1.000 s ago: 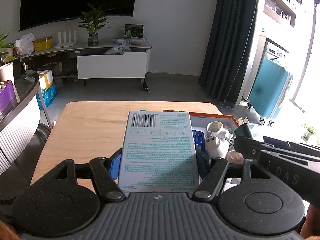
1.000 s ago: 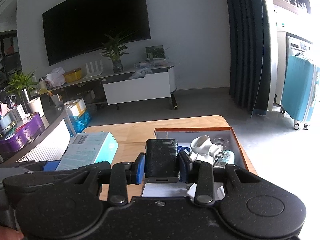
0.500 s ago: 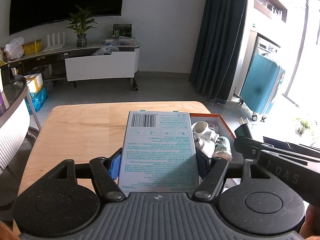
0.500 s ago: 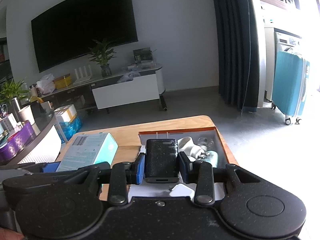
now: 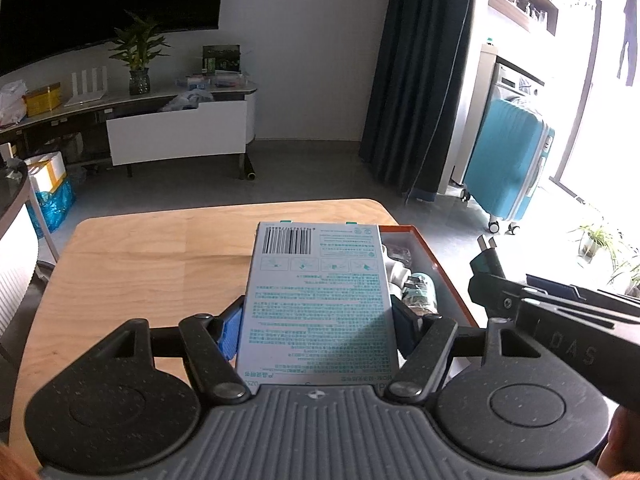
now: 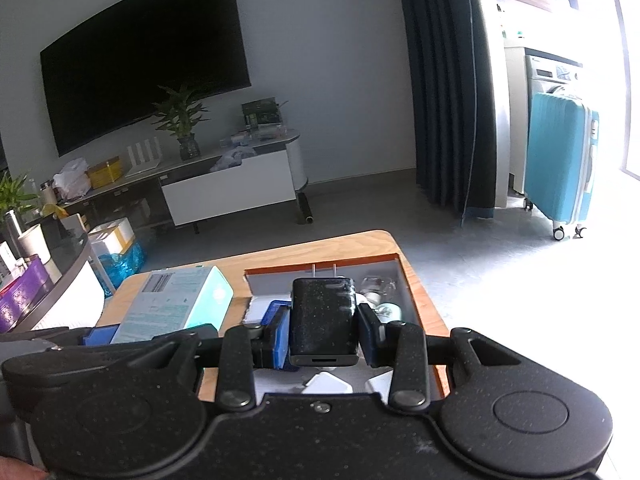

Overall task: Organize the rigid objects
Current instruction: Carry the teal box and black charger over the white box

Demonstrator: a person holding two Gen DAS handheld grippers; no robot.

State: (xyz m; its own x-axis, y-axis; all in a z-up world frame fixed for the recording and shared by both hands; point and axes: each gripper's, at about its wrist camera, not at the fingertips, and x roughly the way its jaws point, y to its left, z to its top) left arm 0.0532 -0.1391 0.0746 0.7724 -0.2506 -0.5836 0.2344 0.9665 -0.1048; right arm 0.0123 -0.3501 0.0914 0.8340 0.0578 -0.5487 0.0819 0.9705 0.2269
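Nearby, left claw: the left gripper (image 5: 316,320) is closed on a flat box (image 5: 320,300), its blue pads pressing the two long edges; the box lies between the fingers and runs from the claw body toward 12 o'clock, barcode end farthest.
Right claw: the right gripper (image 6: 323,326) is clamped tight on a black charger (image 6: 323,320), held upright between blue pads, its two metal prongs pointing toward 12 o'clock.
In the way: in the left wrist view the box hides most of the tray (image 5: 444,276) behind it; the right gripper's black body intrudes at 3 o'clock, charger prongs showing.
Tray: orange-rimmed, shallow, rectangular, resting at the table's right edge just beyond both claws; white plugs and a small bottle (image 5: 420,292) lie inside, partly hidden.
Table: pale wooden table (image 5: 152,264) with rounded corners and visible grain, bare at 10 o'clock.
Materials: box is printed cardboard, white with teal text and a teal side; charger is speckled matte black plastic.
Farther out: grey floor, a white low cabinet (image 6: 232,192) with a potted plant (image 6: 182,120) at 11 o'clock, a dark screen on the wall, a dark curtain, and a teal ribbed suitcase (image 5: 508,160) at 2 o'clock.
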